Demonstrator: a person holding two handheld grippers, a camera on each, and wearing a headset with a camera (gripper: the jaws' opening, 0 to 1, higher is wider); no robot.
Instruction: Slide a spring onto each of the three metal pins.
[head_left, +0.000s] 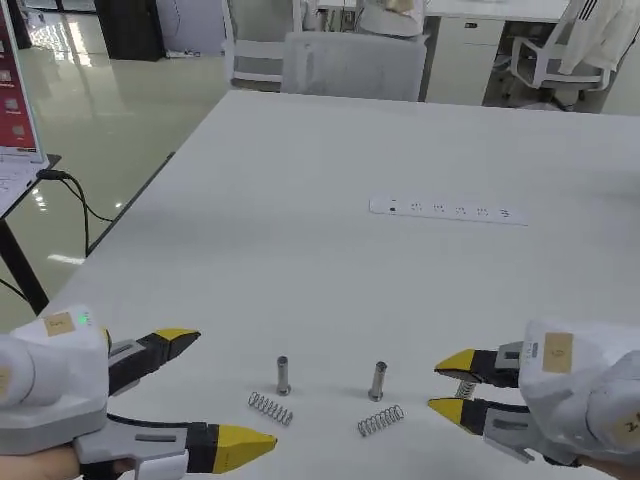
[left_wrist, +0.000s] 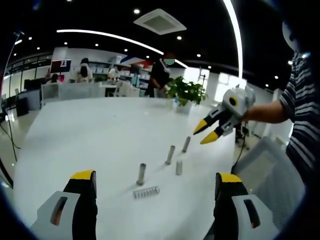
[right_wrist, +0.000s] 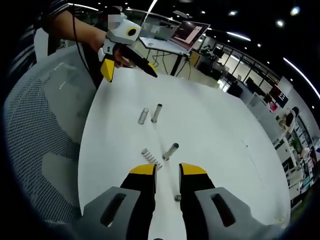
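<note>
Nearest me, my left gripper (head_left: 215, 390) hangs low at the near edge of the counter (head_left: 350, 150). Its jaws are wide apart and hold nothing. My right gripper (head_left: 443, 385) is level with it on the other side, jaws a narrow gap apart. I see nothing spanning that gap and judge them empty.

Just beyond the left jaws, the left spring (head_left: 270, 408) lies flat on the counter, just beside the upright left pin (head_left: 283, 375) but not on it. The right spring (head_left: 381, 420) lies loose in the same way, just beside the upright middle pin (head_left: 378, 380). Both pins are bare.

The third pin (left_wrist: 186, 144) stands close under my right jaws. In the head view it shows through the gap between them and looks ribbed. I cannot tell whether it already carries a spring or is bare.

Assessment: at most one pin of three is fitted, and that one is unconfirmed. Two springs are plainly left to lift and slide on, with neither yet picked up.

Farther off, a white power strip (head_left: 447, 210) lies well clear of the work. Chairs (head_left: 350, 65) stand past the far edge.
</note>
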